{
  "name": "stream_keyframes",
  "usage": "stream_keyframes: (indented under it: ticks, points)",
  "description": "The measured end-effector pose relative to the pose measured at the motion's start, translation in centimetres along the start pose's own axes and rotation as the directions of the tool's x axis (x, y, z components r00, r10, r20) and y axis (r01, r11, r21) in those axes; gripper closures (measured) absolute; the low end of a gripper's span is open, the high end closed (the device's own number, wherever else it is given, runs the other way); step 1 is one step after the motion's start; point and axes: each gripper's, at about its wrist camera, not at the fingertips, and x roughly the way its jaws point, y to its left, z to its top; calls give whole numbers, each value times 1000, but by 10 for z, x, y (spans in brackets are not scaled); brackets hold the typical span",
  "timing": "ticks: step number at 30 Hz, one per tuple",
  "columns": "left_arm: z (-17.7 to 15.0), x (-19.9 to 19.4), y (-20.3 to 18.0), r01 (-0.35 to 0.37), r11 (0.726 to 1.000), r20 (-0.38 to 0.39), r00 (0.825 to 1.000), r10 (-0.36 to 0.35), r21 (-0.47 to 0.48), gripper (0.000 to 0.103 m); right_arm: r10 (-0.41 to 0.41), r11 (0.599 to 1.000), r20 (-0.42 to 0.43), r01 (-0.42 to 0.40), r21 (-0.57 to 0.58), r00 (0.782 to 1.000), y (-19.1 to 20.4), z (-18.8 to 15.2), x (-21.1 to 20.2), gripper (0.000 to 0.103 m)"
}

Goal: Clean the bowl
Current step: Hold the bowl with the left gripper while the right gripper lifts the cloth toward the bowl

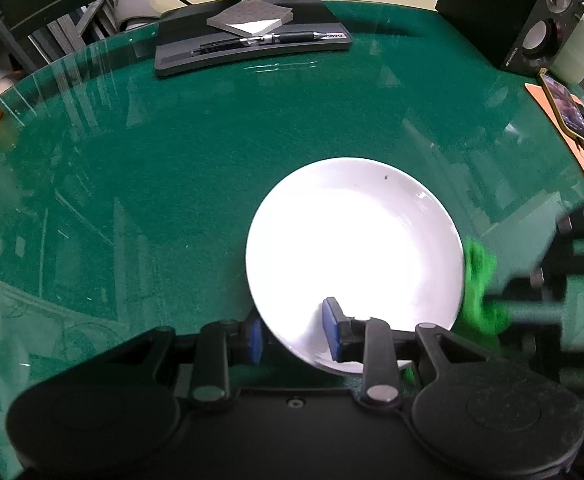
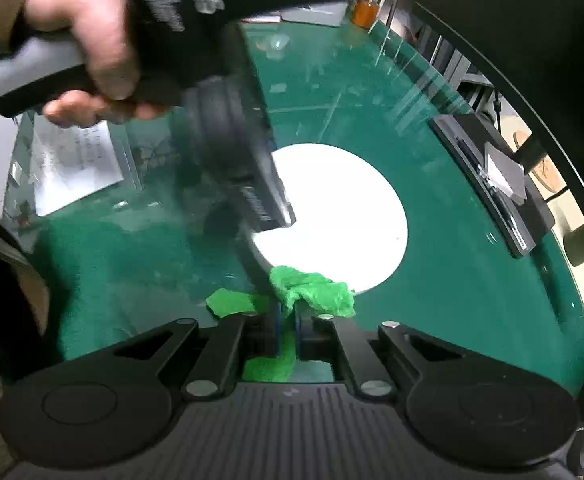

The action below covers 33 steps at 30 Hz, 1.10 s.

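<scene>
**Cloth at the bowl's rim, one claw holding the bowl**

The white bowl (image 1: pixel 353 256) sat on the green glass-topped tabletop (image 1: pixel 172 184), near the person and a little right of centre in the left wrist view. The left claw (image 1: pixel 295 330) straddled the bowl's near rim, one blue pad inside the bowl and the other outside, narrowly parted with the rim between them; whether the pads actually pressed on the rim could not be told for certain, though it looked like a steadying hold. It pointed steeply down.

The right claw (image 2: pixel 287 334) was closed tight on a bright green cloth (image 2: pixel 311 290), whose bunched end lay against the bowl's right edge, just touching or overlapping the rim. From that claw the bowl lay straight ahead and slightly farther off, so the cloth likely needed carrying forward and inward over the rim to reach the bowl's inside. The right claw was plainly the one placed to wipe.

In the right wrist view, the person's hand (image 2: pixel 80 40) gripped the left tool's handle, slanting down toward the bowl.
</scene>
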Motion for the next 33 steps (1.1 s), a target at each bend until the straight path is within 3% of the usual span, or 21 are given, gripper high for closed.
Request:
stream_keyframes:
  ticks: [2, 3, 5, 8, 12, 14, 17, 20, 22, 28, 33]
  points:
    - [-1, -1, -1, 6, 1000, -5, 1000, -6, 11, 73, -87, 996, 11, 87, 16, 996, -9, -4, 3, 97]
    - [-2, -1, -2, 6, 1000, -6, 1000, -6, 15, 73, -92, 995, 13, 92, 25, 996, -10, -3, 3, 97]
    - [-3, -1, -2, 10, 1000, -11, 1000, -10, 18, 73, -64, 997, 9, 64, 37, 998, -9, -3, 0, 96]
    - [-5, -2, -1, 13, 1000, -11, 1000, -12, 25, 72, 4, 999, 1, -4, -53, 1000, 8, -6, -5, 96]
    - [-5, -1, -1, 13, 1000, -11, 1000, -12, 25, 72, -19, 999, -13, 18, -43, 1000, -1, -1, 0, 96]
    - [-5, -1, -1, 13, 1000, -12, 1000, -13, 26, 72, -70, 997, 2, 70, -13, 998, -12, 1, 4, 96]
    - [-5, -1, -1, 15, 999, -13, 1000, -15, 28, 72, -48, 998, -2, 48, -31, 999, -10, 2, 1, 96]
    - [-5, 0, -1, 15, 999, -14, 1000, -15, 31, 72, 29, 993, -13, -30, -110, 1000, 8, -2, -4, 96]
    - [-5, 0, -1, 15, 999, -13, 1000, -14, 33, 72, 32, 988, -12, -33, -153, 999, 15, -1, -4, 97]
    - [-6, -1, -1, 24, 998, -23, 999, -23, 50, 72, -75, 992, -9, 74, -107, 997, -6, 4, 9, 96]
    - [-8, -2, -2, 32, 997, -31, 999, -30, 64, 72, -13, 982, -22, 8, -187, 1000, 19, 4, 0, 96]
